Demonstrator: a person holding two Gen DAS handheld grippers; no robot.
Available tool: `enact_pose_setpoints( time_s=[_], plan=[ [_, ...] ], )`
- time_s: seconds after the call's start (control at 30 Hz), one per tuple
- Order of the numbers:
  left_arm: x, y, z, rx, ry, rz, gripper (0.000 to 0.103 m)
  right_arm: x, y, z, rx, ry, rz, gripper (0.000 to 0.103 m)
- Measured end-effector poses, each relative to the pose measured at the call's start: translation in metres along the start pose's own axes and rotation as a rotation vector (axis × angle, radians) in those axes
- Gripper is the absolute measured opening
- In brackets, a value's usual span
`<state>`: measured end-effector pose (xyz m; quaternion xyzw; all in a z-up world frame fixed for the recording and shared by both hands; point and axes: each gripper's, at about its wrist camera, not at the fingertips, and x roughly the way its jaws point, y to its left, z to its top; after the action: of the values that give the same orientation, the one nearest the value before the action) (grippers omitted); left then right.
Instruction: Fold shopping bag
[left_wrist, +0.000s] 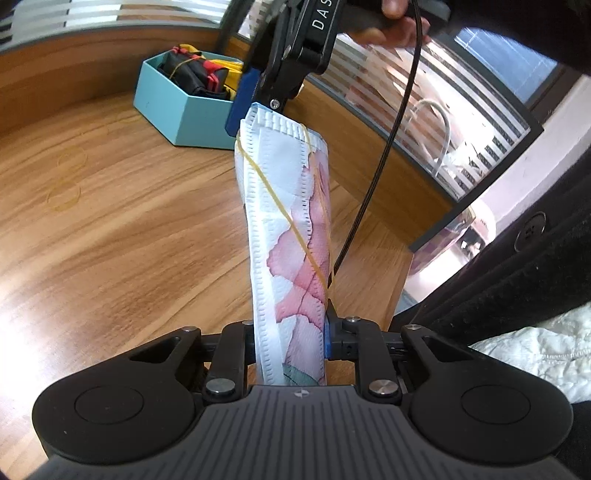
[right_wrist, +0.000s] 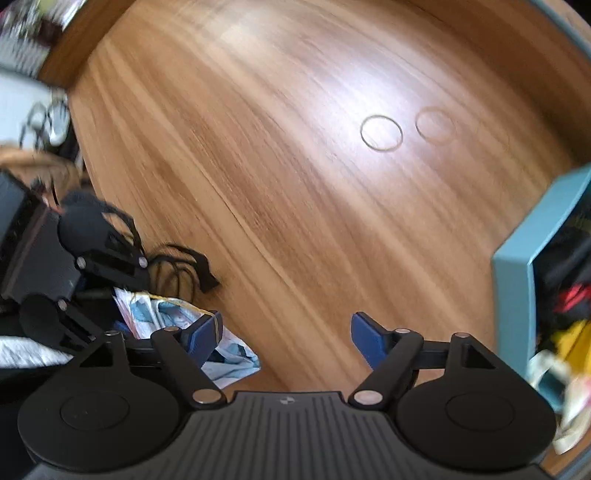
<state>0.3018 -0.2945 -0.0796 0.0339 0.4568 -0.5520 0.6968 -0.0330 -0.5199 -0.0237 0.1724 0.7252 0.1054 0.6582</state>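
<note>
From the left wrist camera, the left gripper (left_wrist: 290, 339) is clamped on the near end of the folded shopping bag (left_wrist: 286, 229), a long white roll printed with pink and teal shapes. The bag sticks out from between the black fingers and rises over the wooden table (left_wrist: 110, 229), tilting slightly away from the camera. A yellow rubber band (left_wrist: 284, 218) is stretched slantwise along the bag, looped over its far corner and running down to the jaw side. Just past the bag's far end hangs the right gripper (left_wrist: 255, 107), seen from outside, its blue pad beside the bag's top edge; whether it touches the bag cannot be told. A hand (left_wrist: 399, 26) grips its handle at the top of the view, and a black cable (left_wrist: 384, 155) trails down beside the bag. Behind the bag's far end stands a teal box (left_wrist: 181, 110) holding black, red and yellow folded things.

From the right wrist camera, the right gripper (right_wrist: 286, 336) has its blue pads wide apart with only bare table (right_wrist: 295, 184) between them. The bag (right_wrist: 229, 358) lies just outside its left finger, held by the left gripper (right_wrist: 92, 280) further left. Beyond the bag, two loose rubber bands (right_wrist: 381, 133) lie on the wood, near each other. The teal box (right_wrist: 513, 288) sits at the right edge.
</note>
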Motion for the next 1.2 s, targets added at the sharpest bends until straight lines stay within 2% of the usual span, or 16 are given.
enact_pose_setpoints(
  time_s=[0.1, 0.17, 0.27, 0.47, 0.53, 0.7, 0.8, 0.87, 0.93, 0.97, 1.1, 1.2],
  plan=[
    [-0.001, 0.002, -0.001, -0.01, -0.01, -0.004, 0.022, 0.001, -0.009, -0.007, 0.077, -0.036, 0.05, 0.082],
    [-0.001, 0.002, -0.002, -0.018, -0.013, -0.01, 0.022, 0.004, -0.01, -0.009, 0.089, -0.04, 0.046, 0.082],
    [-0.001, 0.003, -0.001, -0.021, -0.014, -0.019, 0.022, 0.008, -0.012, -0.015, 0.109, -0.029, 0.046, 0.089],
    [-0.001, 0.005, -0.001, -0.025, -0.016, -0.025, 0.023, 0.014, -0.038, -0.03, 0.27, -0.025, 0.172, 0.089],
    [0.0, 0.006, -0.001, -0.024, -0.015, -0.024, 0.023, 0.015, -0.038, -0.032, 0.282, -0.029, 0.18, 0.089],
    [-0.001, 0.005, -0.002, -0.018, -0.016, -0.021, 0.023, 0.013, -0.028, -0.033, 0.274, -0.027, 0.135, 0.089],
    [-0.003, 0.005, -0.003, -0.017, -0.018, -0.018, 0.023, 0.014, -0.034, -0.034, 0.319, -0.027, 0.172, 0.088],
    [-0.003, 0.005, -0.003, -0.019, -0.019, -0.012, 0.024, 0.014, -0.038, -0.036, 0.354, -0.034, 0.197, 0.085],
    [-0.004, 0.005, -0.003, -0.021, -0.02, -0.009, 0.024, 0.016, -0.043, -0.041, 0.405, -0.056, 0.244, 0.073],
    [-0.004, 0.005, -0.003, -0.023, -0.021, -0.007, 0.024, 0.017, -0.044, -0.044, 0.432, -0.07, 0.268, 0.071],
    [-0.008, 0.007, -0.005, -0.041, -0.043, 0.009, 0.025, 0.018, -0.043, -0.051, 0.488, -0.127, 0.318, 0.049],
    [-0.016, 0.008, -0.008, -0.055, -0.073, 0.028, 0.025, 0.016, -0.038, -0.053, 0.521, -0.182, 0.328, 0.047]
  ],
)
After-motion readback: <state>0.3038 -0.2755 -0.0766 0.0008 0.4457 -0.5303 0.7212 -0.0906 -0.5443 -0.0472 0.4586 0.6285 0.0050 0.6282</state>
